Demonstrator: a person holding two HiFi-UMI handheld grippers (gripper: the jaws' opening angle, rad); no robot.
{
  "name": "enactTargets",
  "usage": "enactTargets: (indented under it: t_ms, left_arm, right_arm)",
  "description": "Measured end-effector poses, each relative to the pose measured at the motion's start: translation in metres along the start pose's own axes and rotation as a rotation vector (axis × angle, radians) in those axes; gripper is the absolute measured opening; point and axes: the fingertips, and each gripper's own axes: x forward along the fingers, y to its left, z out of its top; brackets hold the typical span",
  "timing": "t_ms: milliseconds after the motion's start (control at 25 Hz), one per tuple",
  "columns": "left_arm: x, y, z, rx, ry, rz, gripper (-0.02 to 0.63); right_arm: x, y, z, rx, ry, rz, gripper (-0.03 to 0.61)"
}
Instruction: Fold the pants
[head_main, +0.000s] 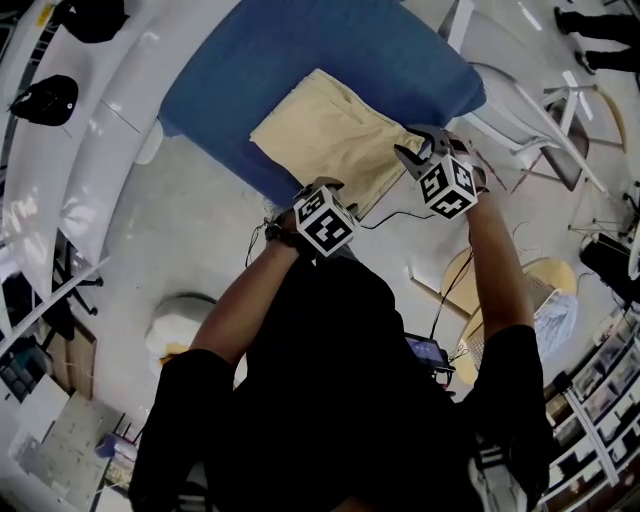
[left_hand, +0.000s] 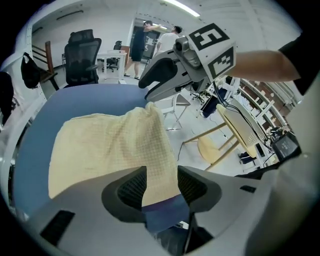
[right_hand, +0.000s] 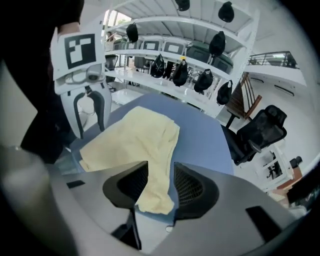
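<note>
Hovering over pants (head_main: 325, 130) on a blue table (head_main: 300, 60), left tongs (left_hand: 161, 187) and right tongs (right_hand: 160, 182) gape.

1. Your pants (head_main: 325, 135) are pale yellow, with a fine waffle-check weave.
2. Your table (head_main: 300, 50) is plain blue.
3. Your left gripper (left_hand: 161, 187) and right gripper (right_hand: 160, 182) are grey, with black meshed pads (right_hand: 189, 187).
4. Your marker cubes (head_main: 326, 223) carry black-and-white squares.
5. Your shirt (head_main: 330, 400) is black.

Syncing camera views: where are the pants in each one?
Head view: pants upper centre.
Left gripper view: pants left of centre, reaching down to bottom centre.
Right gripper view: pants centre, slightly left.
Shared landmark: the blue table under them.
</note>
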Motion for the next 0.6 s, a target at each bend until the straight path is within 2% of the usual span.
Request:
enactTargets:
  t_ms: [160, 240, 400, 600]
  left_arm:
    - [0.005, 0.024, -0.005, -0.069, -0.017, 0.036, 0.209]
    - [0.012, 0.03, -0.009, -0.108, -0.013, 0.039, 0.209]
    - [0.028, 0.035, -0.019, -0.129, 0.008, 0.051, 0.209]
    - [0.046, 0.03, -0.029, -0.139, 0.032, 0.051, 0.209]
  right_arm:
    - [0.028, 0.016, 0.032, 0.219, -0.061, 0.017, 0.124]
    - [0.041, 0.034, 0.037, 0.28, -0.054, 0.044, 0.112]
    - [0.063, 0.062, 0.022, 0.277, 0.0, 0.095, 0.112]
    - [0.066, 0.068, -0.024, 0.327, 0.075, 0.086, 0.112]
